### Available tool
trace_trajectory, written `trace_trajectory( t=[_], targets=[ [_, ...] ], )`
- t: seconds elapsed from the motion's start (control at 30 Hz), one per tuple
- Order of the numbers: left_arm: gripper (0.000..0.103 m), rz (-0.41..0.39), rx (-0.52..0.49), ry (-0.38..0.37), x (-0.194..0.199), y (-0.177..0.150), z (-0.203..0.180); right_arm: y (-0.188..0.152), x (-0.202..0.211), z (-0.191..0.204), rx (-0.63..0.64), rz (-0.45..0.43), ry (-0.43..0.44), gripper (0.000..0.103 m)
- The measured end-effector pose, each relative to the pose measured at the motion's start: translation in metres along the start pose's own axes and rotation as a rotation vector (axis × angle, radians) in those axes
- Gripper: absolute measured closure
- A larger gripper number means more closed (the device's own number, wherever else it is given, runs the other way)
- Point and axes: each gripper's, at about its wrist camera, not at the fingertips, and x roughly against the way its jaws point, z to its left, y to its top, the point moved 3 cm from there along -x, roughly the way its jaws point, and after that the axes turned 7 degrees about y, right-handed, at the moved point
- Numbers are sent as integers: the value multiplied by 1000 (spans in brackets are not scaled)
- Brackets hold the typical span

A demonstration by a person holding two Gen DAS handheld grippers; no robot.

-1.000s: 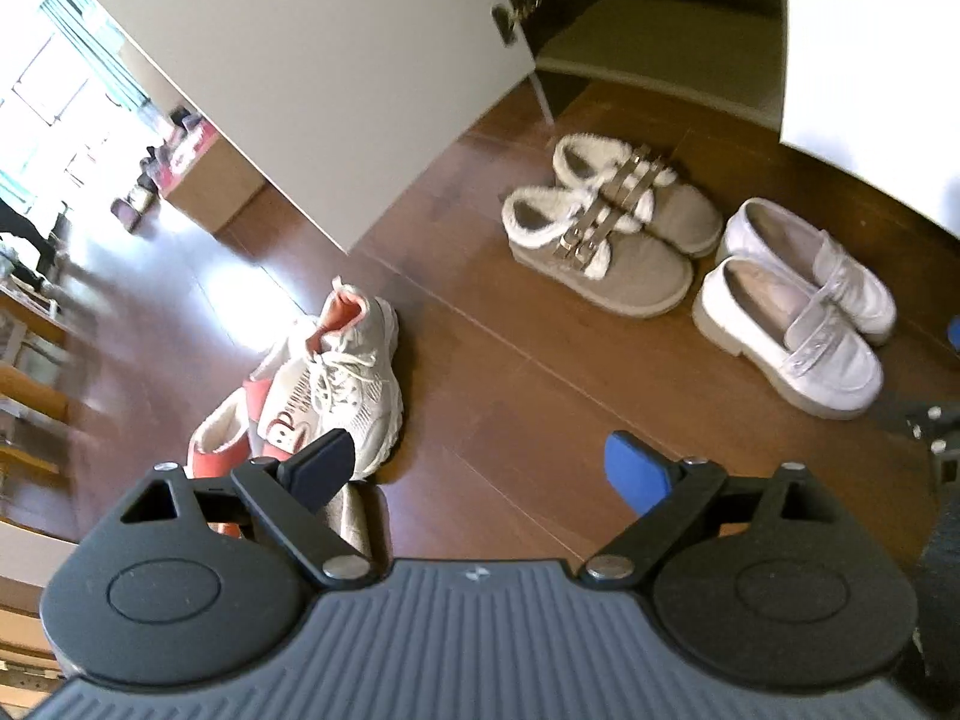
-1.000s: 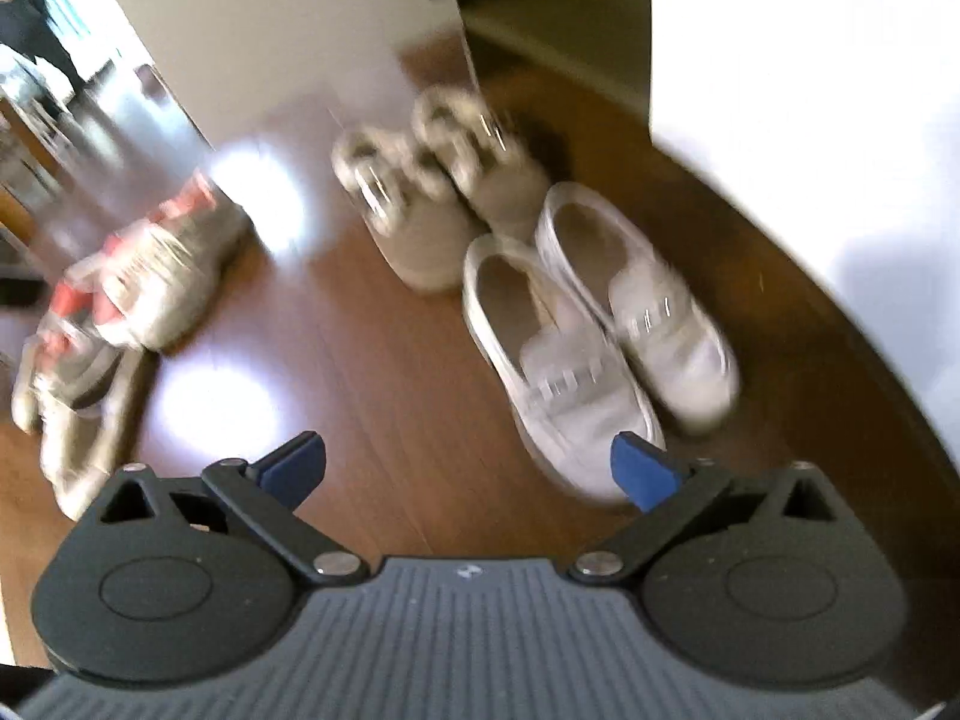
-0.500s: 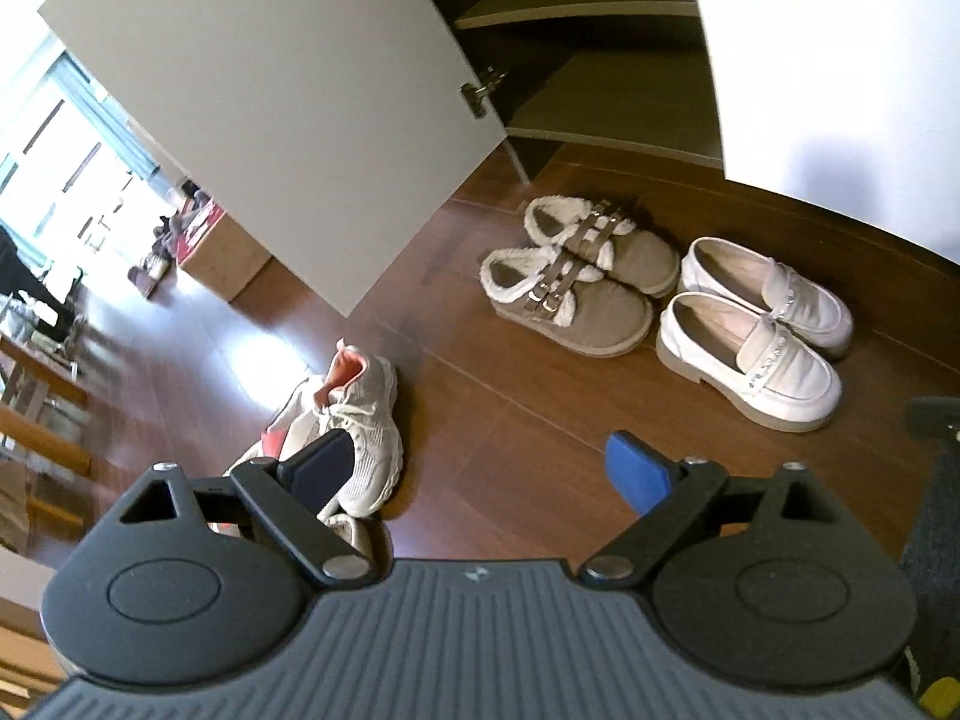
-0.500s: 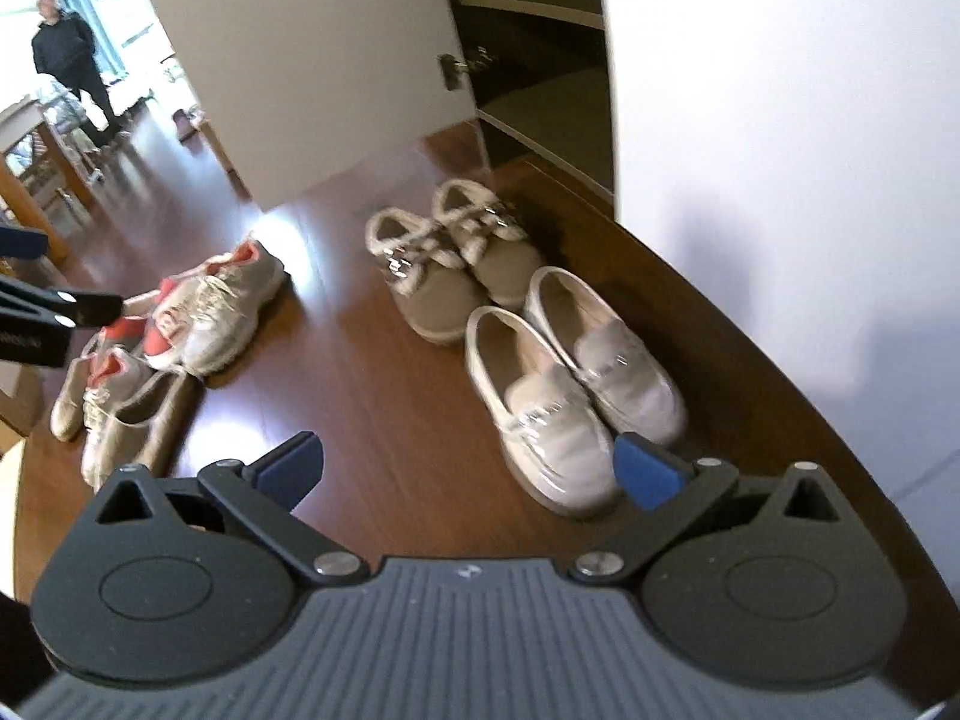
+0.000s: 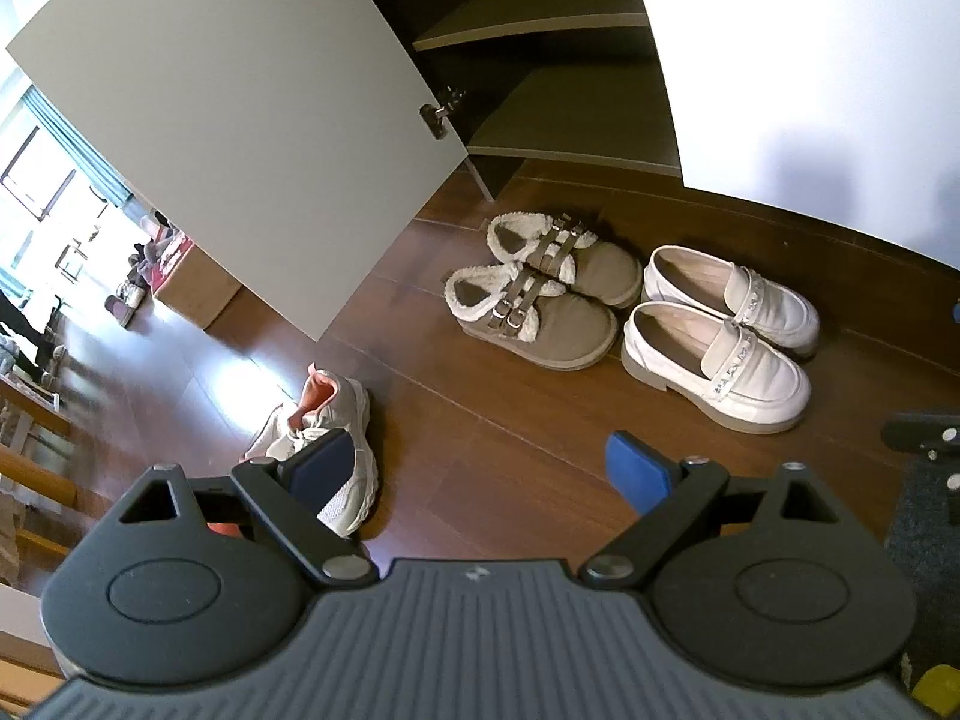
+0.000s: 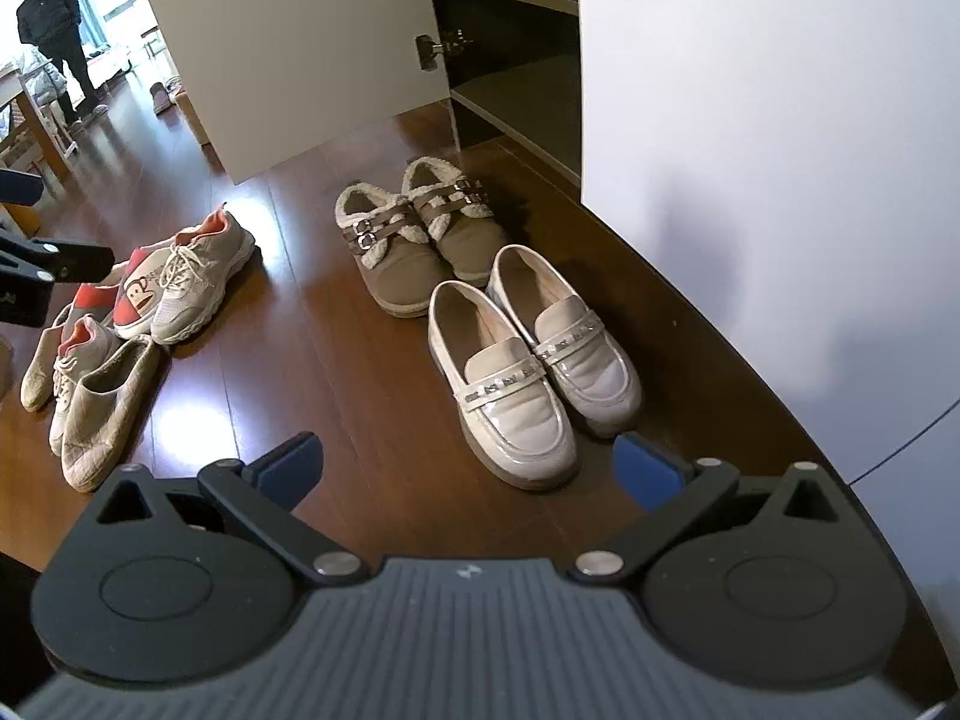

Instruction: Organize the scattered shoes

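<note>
Both tools idle, nothing gripped. Left gripper jaws spread wide, blue pads empty, hovering above the wooden floor. Right gripper likewise wide and empty, lower centre of its frame

Sorted so far, by the look of it: white loafers side by side, toes toward the camera, right of centre; fleece-lined brown shoes paired just behind them, touching or nearly so. Both pairs sit in a row before the open cabinet, presumably staged there for the shelves, which appear bare

Unsorted: heap at left of the right-wrist frame. Cream sneaker with orange lining lies across a monkey-print shoe; tan slip-on overlaps a second sneaker. Mates not aligned, so this is the remaining work

In the left-wrist view the cream sneaker sits at lower left, partly behind the left pad – judged the likely next pick

Risk: overlapping shoes may drag each other when one is lifted

Bystander at upper left, well away
</note>
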Motion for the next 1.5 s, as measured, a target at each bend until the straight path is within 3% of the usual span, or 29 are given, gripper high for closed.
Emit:
trace_trajectory(
  t=[0.1,0.3,0.67,0.83,1.0,1.23,1.5],
  targets=[
    [10,13,41,-10,3,-7,13,1,1,8,25,-32,58,1],
    [10,83,215,45,9,-46,90,8,-19,29,46,2,132,1],
    [10,340,732,308,22,-219,270,1,-86,96,123,169,229,1],
    [10,388,894,339,42,-282,308,-5,-101,123,164,210,239,1],
    [10,395,956,326,54,-313,322,-5,-109,136,175,228,213,1],
    [10,378,885,340,58,-315,316,0,-96,142,220,195,145,1],
    [10,390,873,339,60,-322,308,18,-66,98,188,113,17,1]
  ],
)
